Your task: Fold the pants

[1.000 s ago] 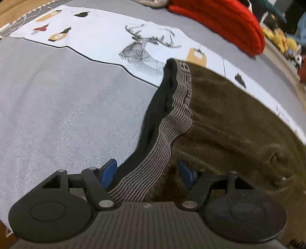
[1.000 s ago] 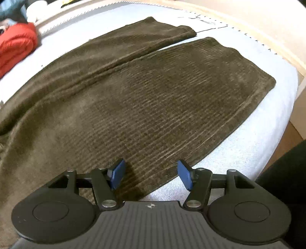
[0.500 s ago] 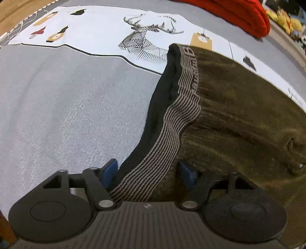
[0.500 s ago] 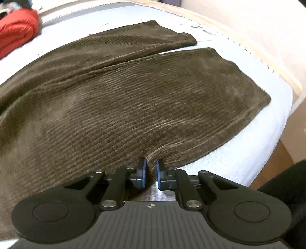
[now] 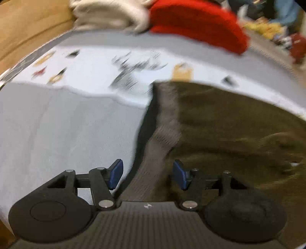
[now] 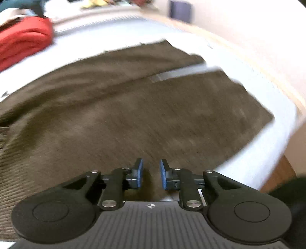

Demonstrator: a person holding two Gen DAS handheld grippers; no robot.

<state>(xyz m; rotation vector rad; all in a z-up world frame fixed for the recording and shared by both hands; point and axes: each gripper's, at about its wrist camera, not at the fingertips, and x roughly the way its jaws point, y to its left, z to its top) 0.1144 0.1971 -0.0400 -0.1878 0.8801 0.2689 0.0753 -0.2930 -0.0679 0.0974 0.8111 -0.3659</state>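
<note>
Brown corduroy pants [image 6: 133, 107] lie spread on the bed, both legs pointing away to the right. The striped waistband [image 5: 162, 122] shows in the left wrist view. My left gripper [image 5: 147, 174] is open, its blue pads on either side of the waistband's near end. My right gripper [image 6: 151, 173] is nearly shut, pinching the near edge of the closer pant leg [image 6: 151, 183] between its pads. Both views are blurred by motion.
A red folded garment [image 5: 197, 24] and a white one [image 5: 109, 15] lie at the far side of the bed. A printed white sheet [image 5: 95, 76] lies beyond the waistband. The bed's right edge [image 6: 277, 145] drops to a wooden floor.
My right gripper closed on the pant leg's edge and has lifted it a little. My left gripper has stayed open around the waistband while tilting upward.
</note>
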